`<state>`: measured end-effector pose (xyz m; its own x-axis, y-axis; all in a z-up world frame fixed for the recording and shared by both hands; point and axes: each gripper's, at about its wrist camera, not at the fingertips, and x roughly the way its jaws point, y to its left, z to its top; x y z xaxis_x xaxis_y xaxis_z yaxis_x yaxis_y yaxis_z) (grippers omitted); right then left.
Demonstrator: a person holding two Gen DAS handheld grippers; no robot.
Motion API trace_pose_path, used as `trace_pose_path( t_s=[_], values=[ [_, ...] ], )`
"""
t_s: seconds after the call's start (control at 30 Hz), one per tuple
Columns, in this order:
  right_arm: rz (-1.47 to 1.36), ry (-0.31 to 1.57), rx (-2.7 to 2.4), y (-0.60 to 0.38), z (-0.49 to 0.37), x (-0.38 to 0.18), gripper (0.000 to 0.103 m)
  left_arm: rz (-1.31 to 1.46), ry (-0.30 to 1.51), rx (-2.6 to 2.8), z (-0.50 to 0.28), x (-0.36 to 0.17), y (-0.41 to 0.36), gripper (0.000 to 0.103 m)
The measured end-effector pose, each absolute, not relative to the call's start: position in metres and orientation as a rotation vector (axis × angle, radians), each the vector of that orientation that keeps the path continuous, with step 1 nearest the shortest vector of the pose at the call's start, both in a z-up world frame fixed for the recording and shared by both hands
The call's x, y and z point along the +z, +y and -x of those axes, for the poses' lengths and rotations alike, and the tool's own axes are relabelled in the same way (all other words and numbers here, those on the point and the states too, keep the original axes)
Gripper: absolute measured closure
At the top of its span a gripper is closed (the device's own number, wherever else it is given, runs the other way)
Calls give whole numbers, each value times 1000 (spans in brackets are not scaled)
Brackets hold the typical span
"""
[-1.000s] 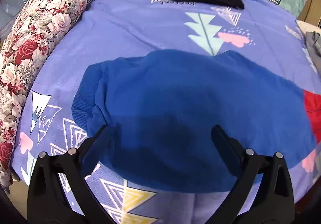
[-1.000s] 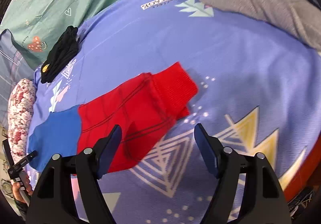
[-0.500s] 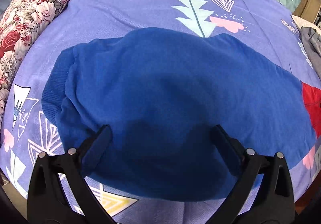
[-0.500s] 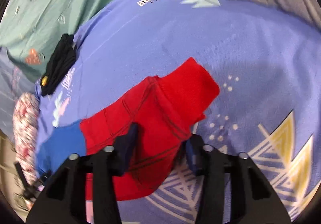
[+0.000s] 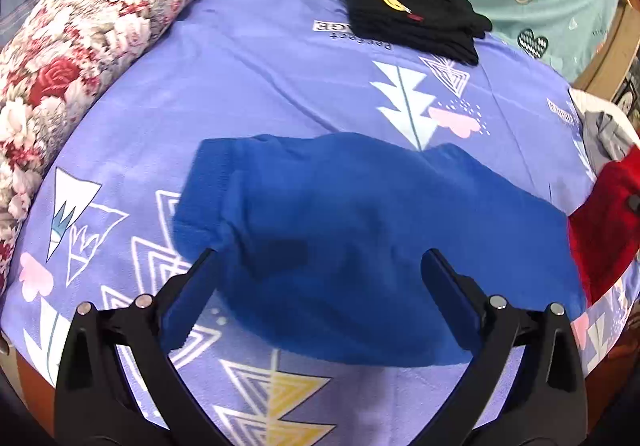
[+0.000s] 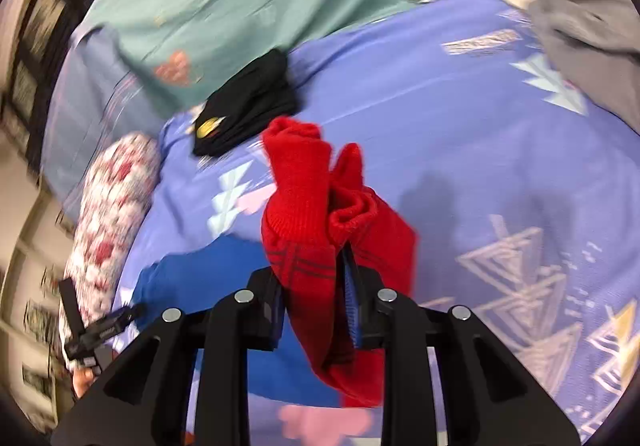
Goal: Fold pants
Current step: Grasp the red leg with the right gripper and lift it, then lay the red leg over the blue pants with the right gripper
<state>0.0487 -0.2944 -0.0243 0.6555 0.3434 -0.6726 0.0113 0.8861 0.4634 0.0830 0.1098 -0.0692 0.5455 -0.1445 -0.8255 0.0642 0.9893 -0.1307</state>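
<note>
A bed covered with a purple patterned sheet (image 5: pixel 280 58) carries everything here. At its near edge lie the pants (image 5: pixel 360 230), blue at the waist end and red at the leg end, spread lengthwise along that edge. The left gripper (image 5: pixel 320 286) hovers just above the blue part with its jaws wide apart, holding nothing; whether the fingertips touch the cloth cannot be told. The right gripper (image 6: pixel 312 302) is clamped on the red leg cuffs (image 6: pixel 308 202), jaws narrowed onto the bunched knit, and the cuffs stand lifted off the sheet, above the blue half.

Further in, toward the left edge of the bed, sits a floral pillow (image 5: pixel 80 58). A folded black garment (image 5: pixel 412 18) rests near the far edge, and grey clothing (image 6: pixel 584 34) lies at the far right corner.

The likely trouble: only a narrow bite of the cuffs sits between the right jaws, so one leg layer may slip free as the fold is carried over. With the left jaws not pinning the waist, the blue half may drag along and wrinkle, leaving an uneven fold.
</note>
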Motion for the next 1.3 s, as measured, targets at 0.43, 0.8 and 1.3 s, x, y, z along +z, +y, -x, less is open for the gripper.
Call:
trace_pose_path(
  t_s=[0.43,0.8,1.3],
  values=[
    [-338,1153,478,-151,-109,-110,39,126,1001,-78,-74,-74,142,2],
    [-327,951,130,-271,-89,-67,40,36,977,-160,-81,-62,88,2],
    [-130,1076,127,-273,-105,-110,70,-5,1022,-269,-98,-59,16,2]
  ],
)
